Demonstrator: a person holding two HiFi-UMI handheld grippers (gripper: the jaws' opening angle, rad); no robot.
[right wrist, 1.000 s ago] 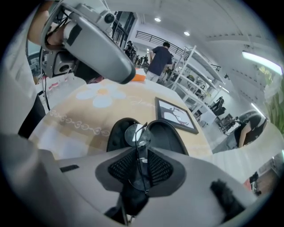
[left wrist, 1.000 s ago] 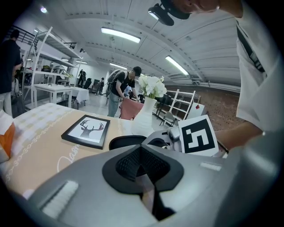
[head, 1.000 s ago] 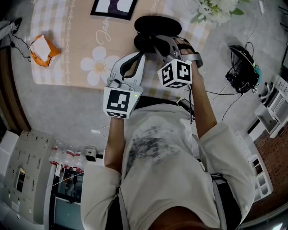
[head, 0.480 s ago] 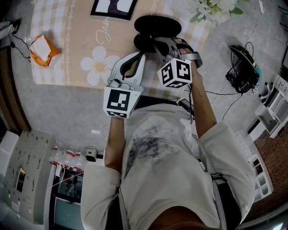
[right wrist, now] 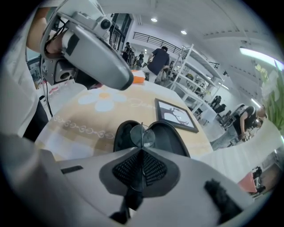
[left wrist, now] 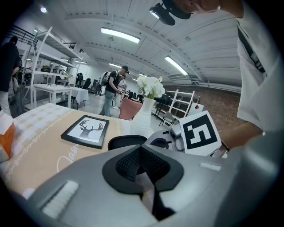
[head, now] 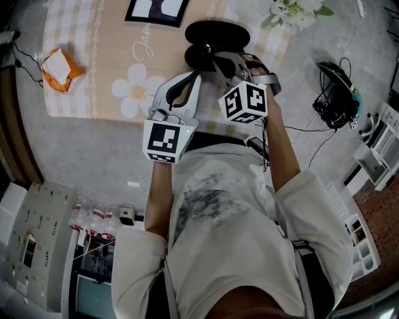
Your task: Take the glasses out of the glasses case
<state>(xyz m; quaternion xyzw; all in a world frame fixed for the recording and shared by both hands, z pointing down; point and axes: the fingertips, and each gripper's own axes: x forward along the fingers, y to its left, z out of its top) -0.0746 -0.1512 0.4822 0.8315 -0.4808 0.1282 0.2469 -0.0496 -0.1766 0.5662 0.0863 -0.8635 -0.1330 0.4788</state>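
Peach cloth printed with white daisies covered the counter [head: 93, 93], which filled the upper part of my head view; a black-framed picture [head: 158, 9] of a deer lay flat at its far edge, and a white vase of white flowers [left wrist: 148, 88] stood near the far right corner; an orange packet [head: 57, 68] lay at the left edge of the cloth, well apart from everything else.

Near the far middle of the counter the black glasses case [head: 218, 34] lay open, its two dark halves spread side by side; in the right gripper view both halves showed just beyond the jaws.

My left tool [head: 193, 76] hovered over the cloth on the near left of the case, apart from it; in its own view the jaws were pressed together with nothing that I could make out between them, and the case showed as a dark oval beyond them.

My right tool [right wrist: 142, 150] reached in over the case, its marker cube nearest my chest; its jaws were clenched on the glasses [right wrist: 142, 136], gripping a thin part of the frame edge-on; one round clear lens stood up just past the fingertips, in front of the gap between the two halves of the case; whether the glasses touched the case I couldn't tell.
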